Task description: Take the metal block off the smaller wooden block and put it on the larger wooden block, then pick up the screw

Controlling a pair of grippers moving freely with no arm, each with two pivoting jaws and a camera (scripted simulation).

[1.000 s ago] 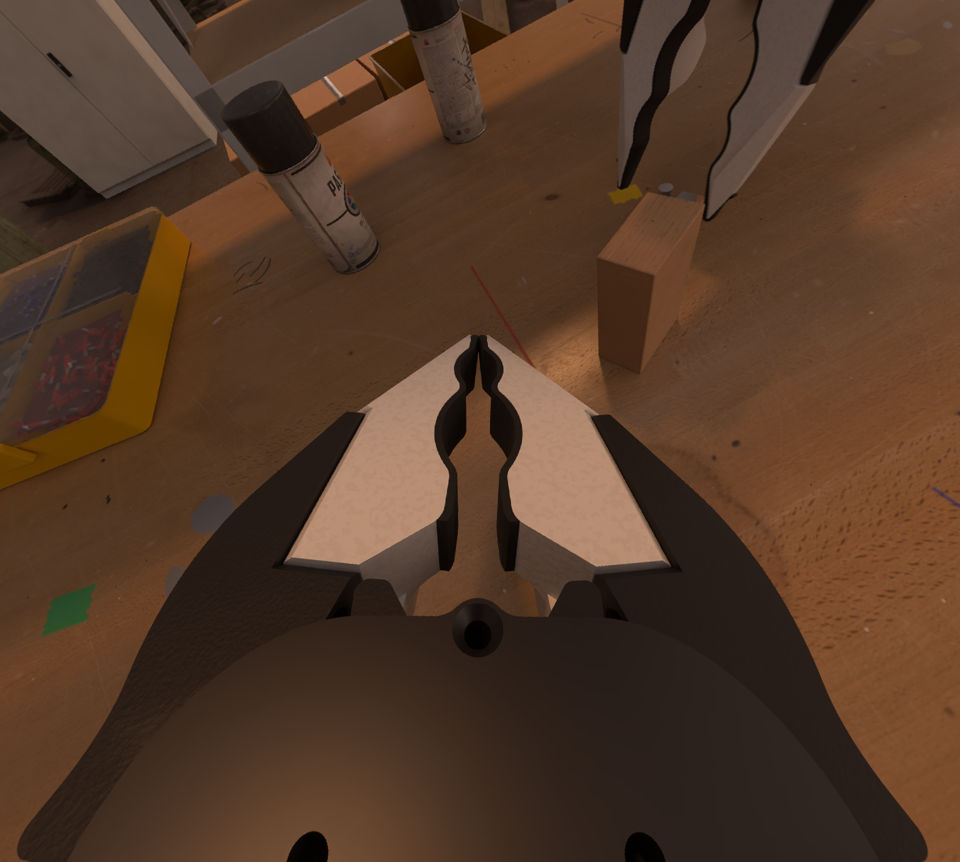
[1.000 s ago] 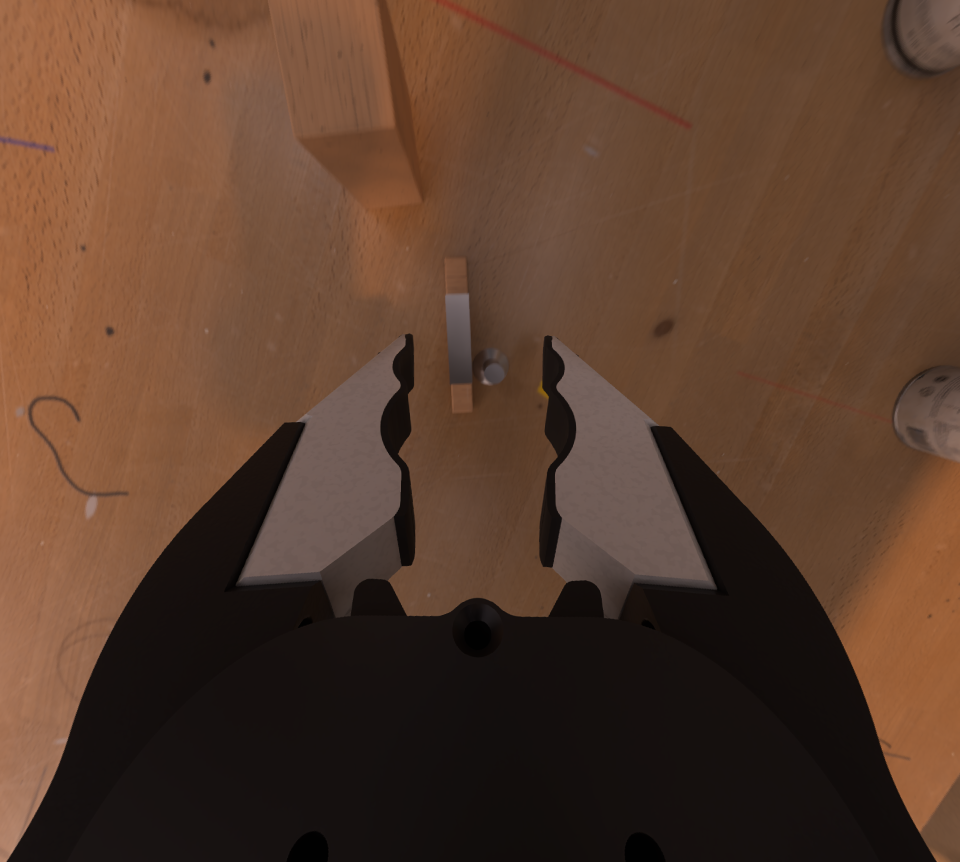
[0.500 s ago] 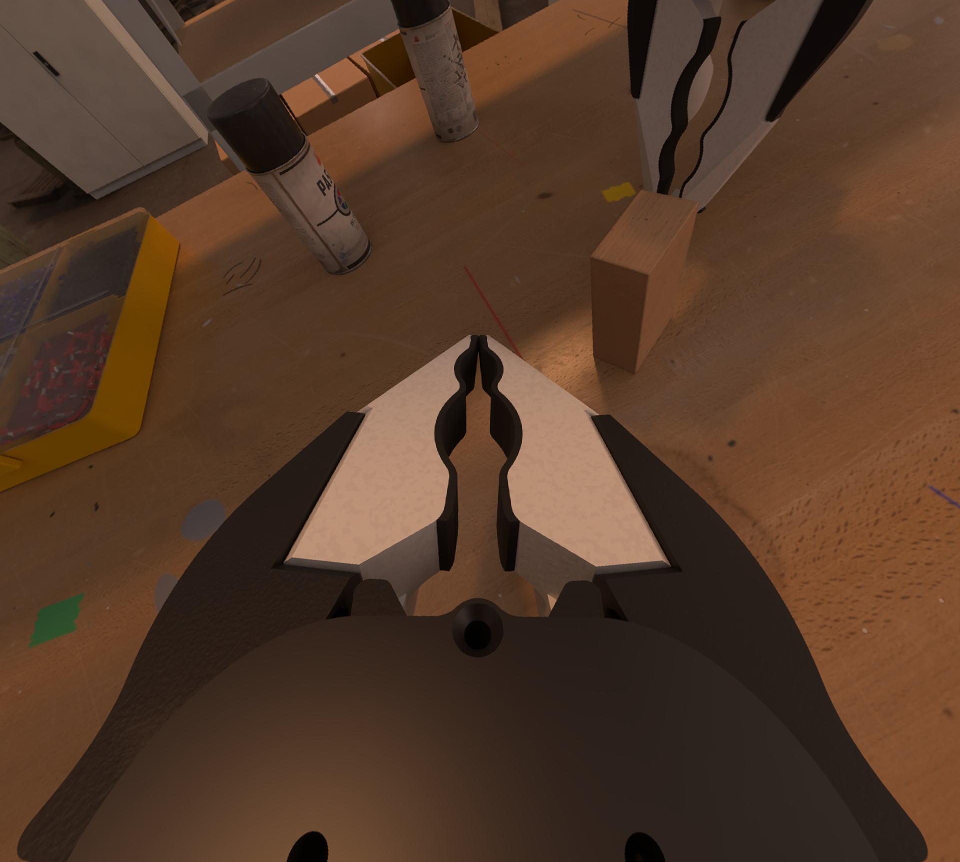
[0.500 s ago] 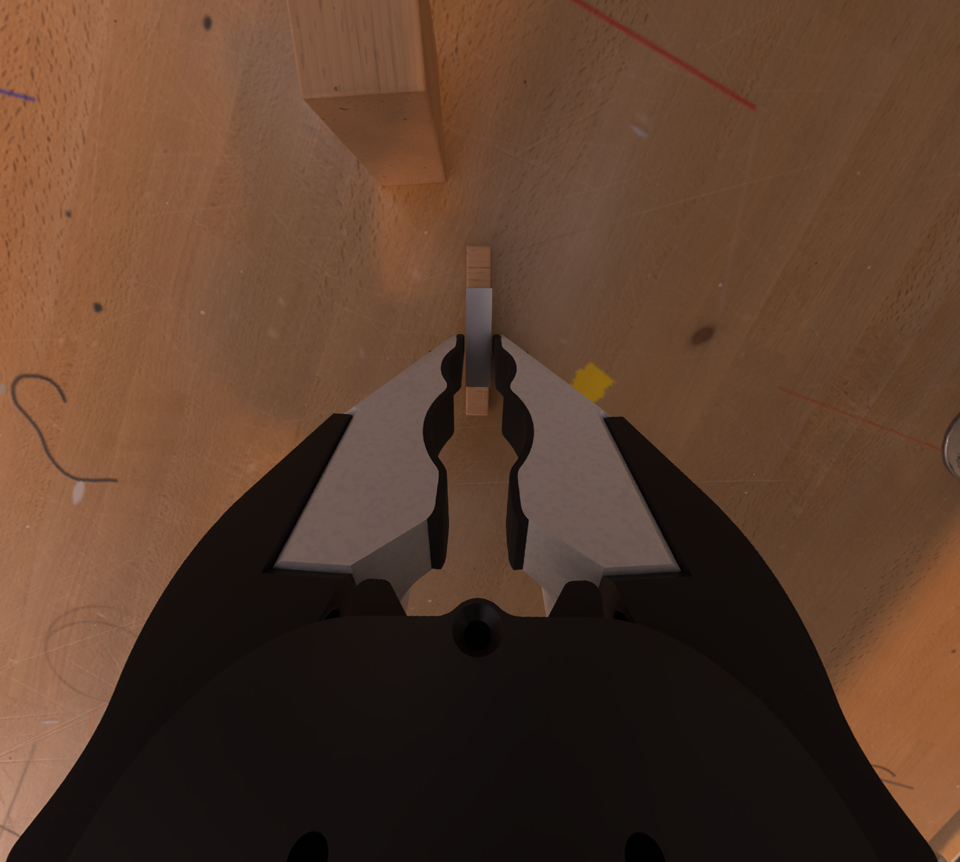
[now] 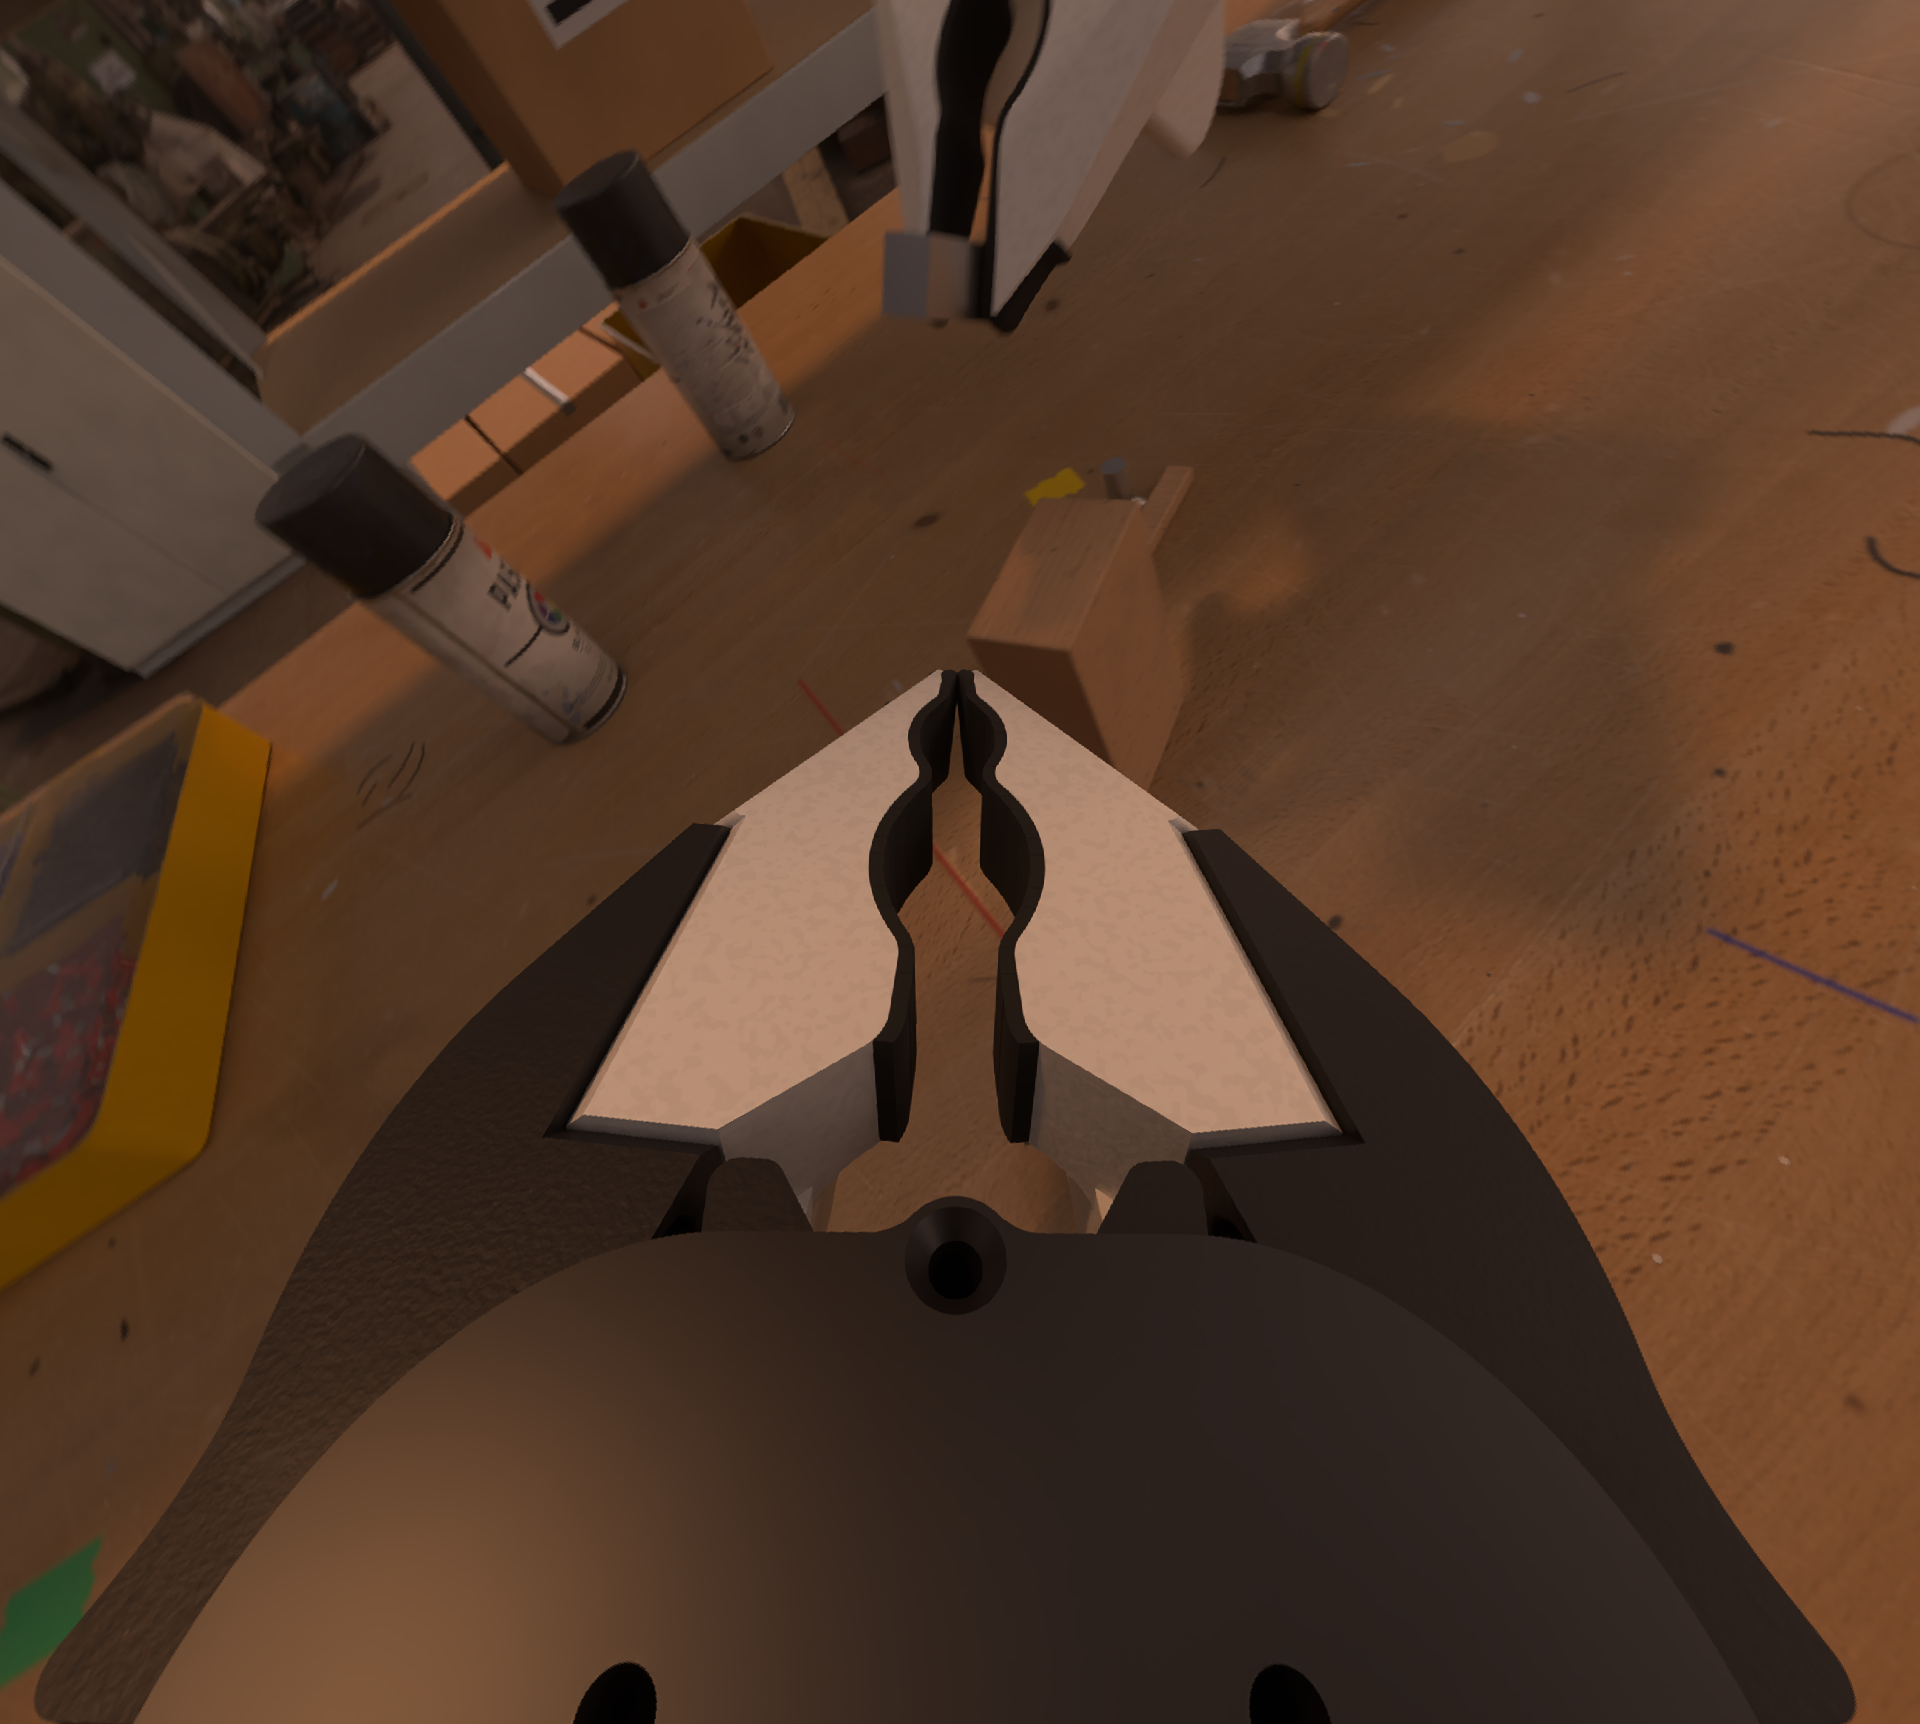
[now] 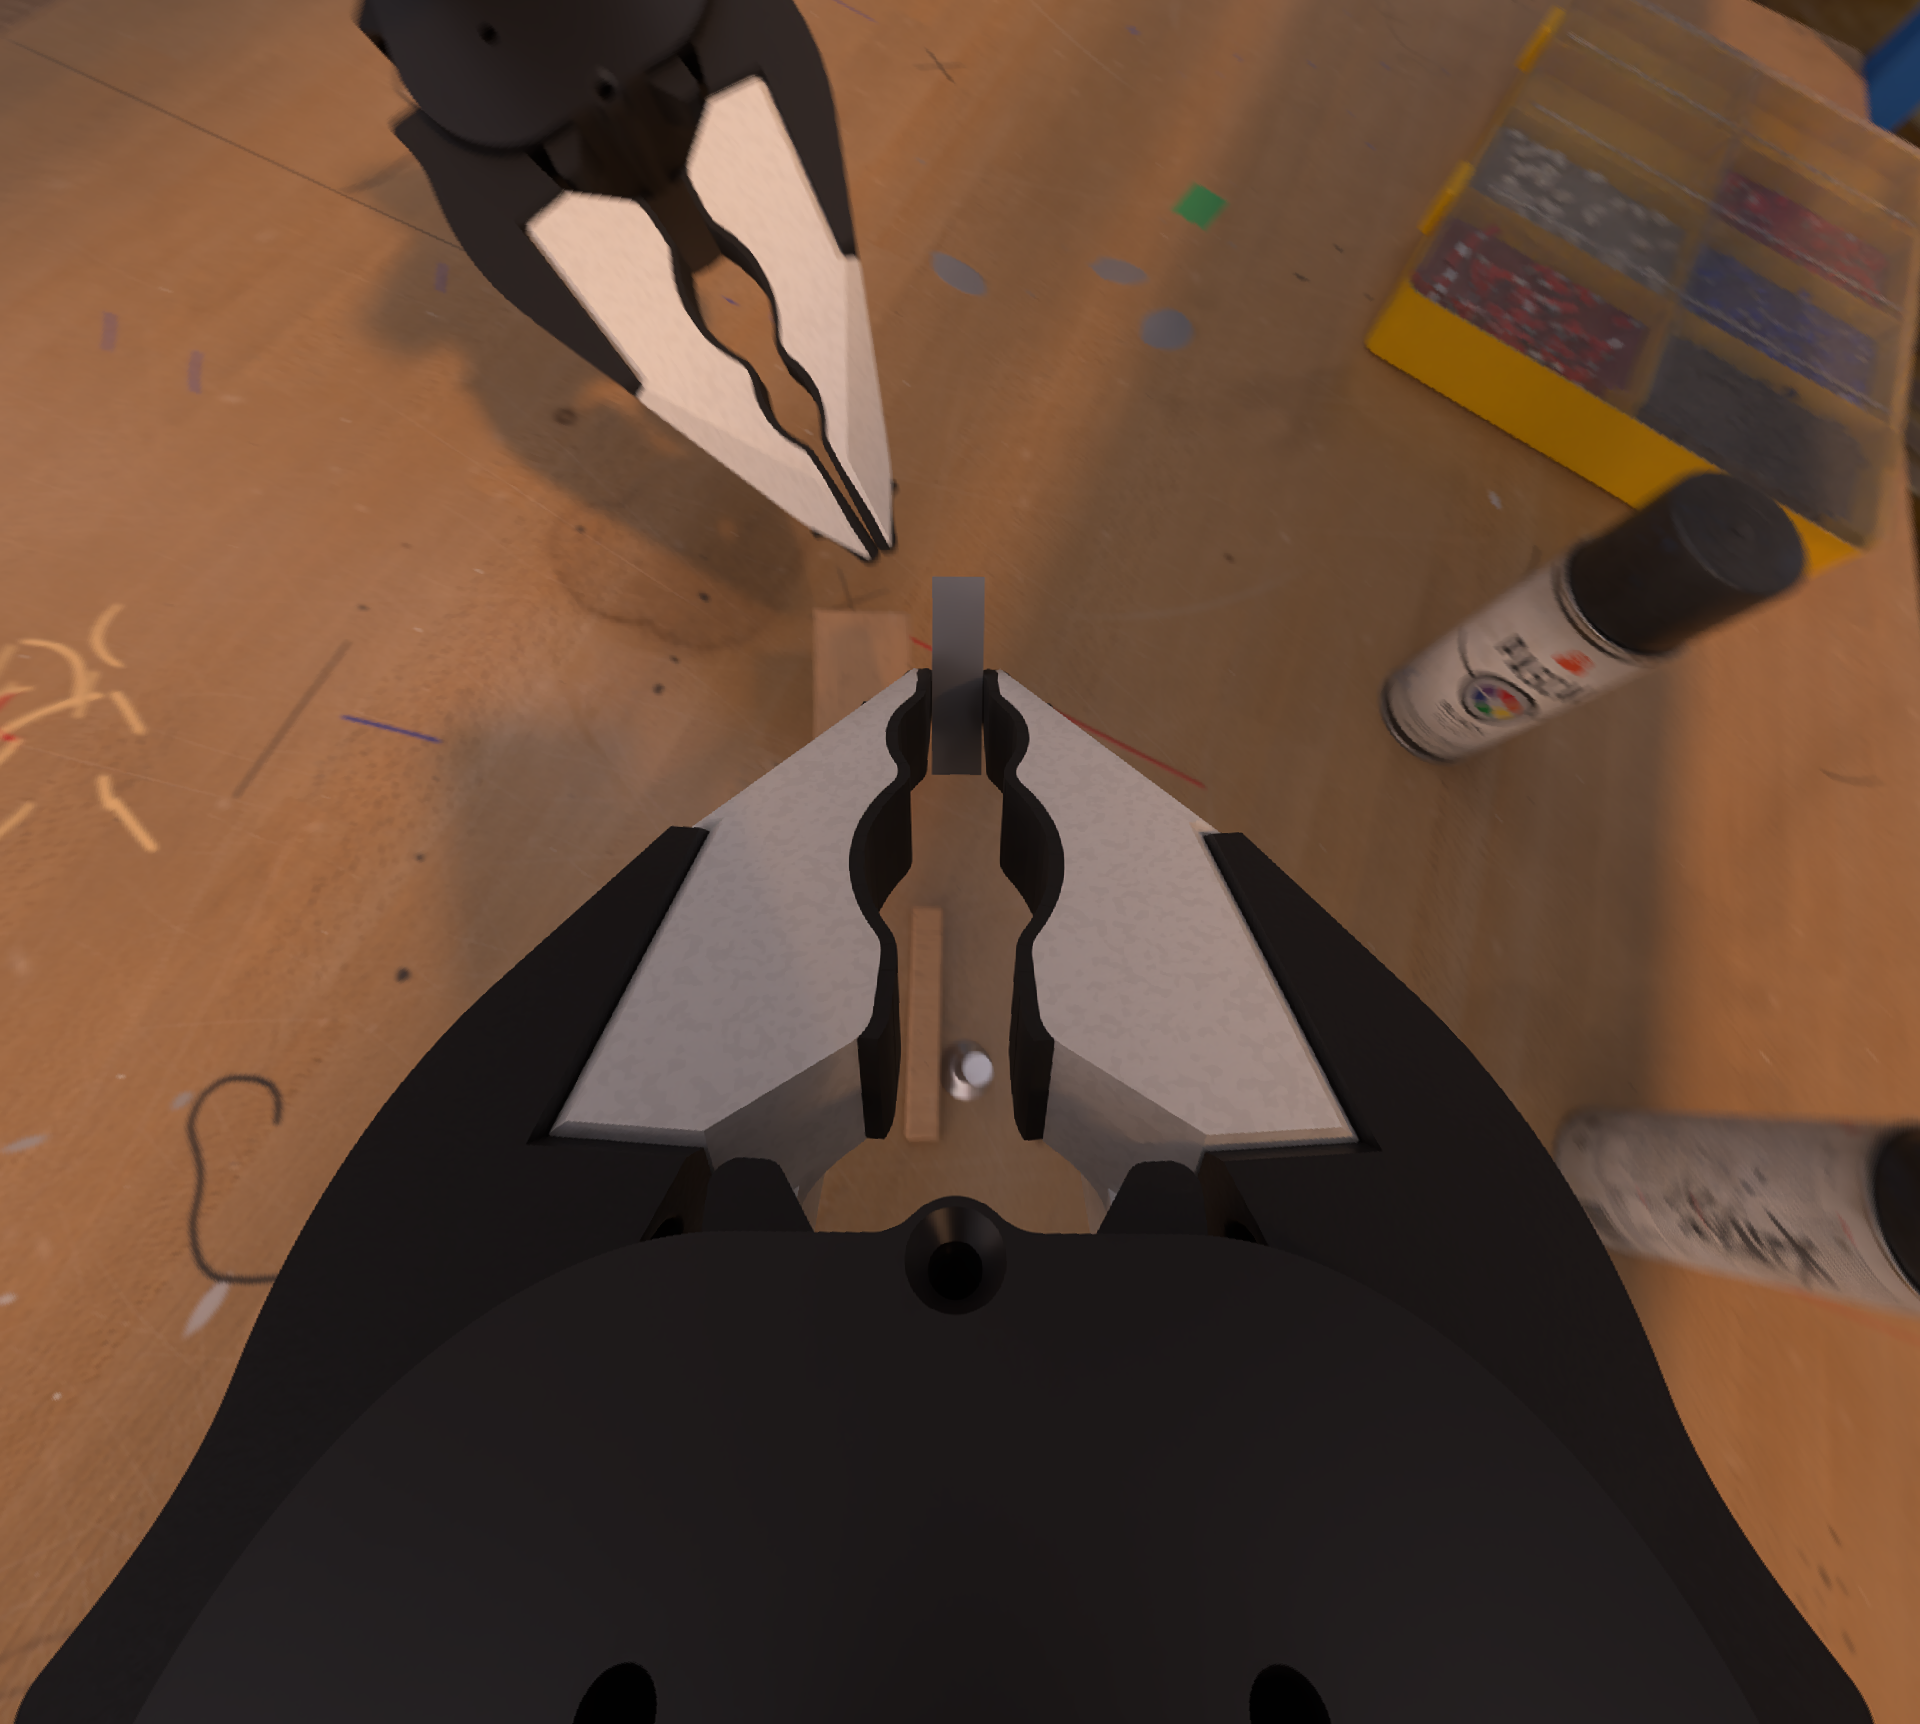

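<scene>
My right gripper (image 6: 956, 682) is shut on the thin grey metal block (image 6: 956, 635) and holds it in the air. In the left wrist view it (image 5: 982, 303) hangs high above the table with the metal block (image 5: 920, 277) at its tips. Below it lie the smaller wooden block (image 6: 923, 1020), bare, and the screw (image 6: 968, 1069) upright beside it. The larger wooden block (image 5: 1081, 625) stands just ahead of my left gripper (image 5: 956, 682), which is shut and empty. The smaller block (image 5: 1169, 495) and screw (image 5: 1114, 469) show behind it.
Two spray cans (image 5: 468, 594) (image 5: 686, 313) stand to the left of the blocks. A yellow parts organiser (image 5: 208, 947) sits at the table's left edge. A hammer (image 5: 1288, 64) lies at the far right. A cardboard box (image 5: 561, 1) stands on a bench beyond.
My right gripper closed on the metal block, lifted it off the smaller wooden block and rose high. My left gripper stayed shut and shifted slightly.
</scene>
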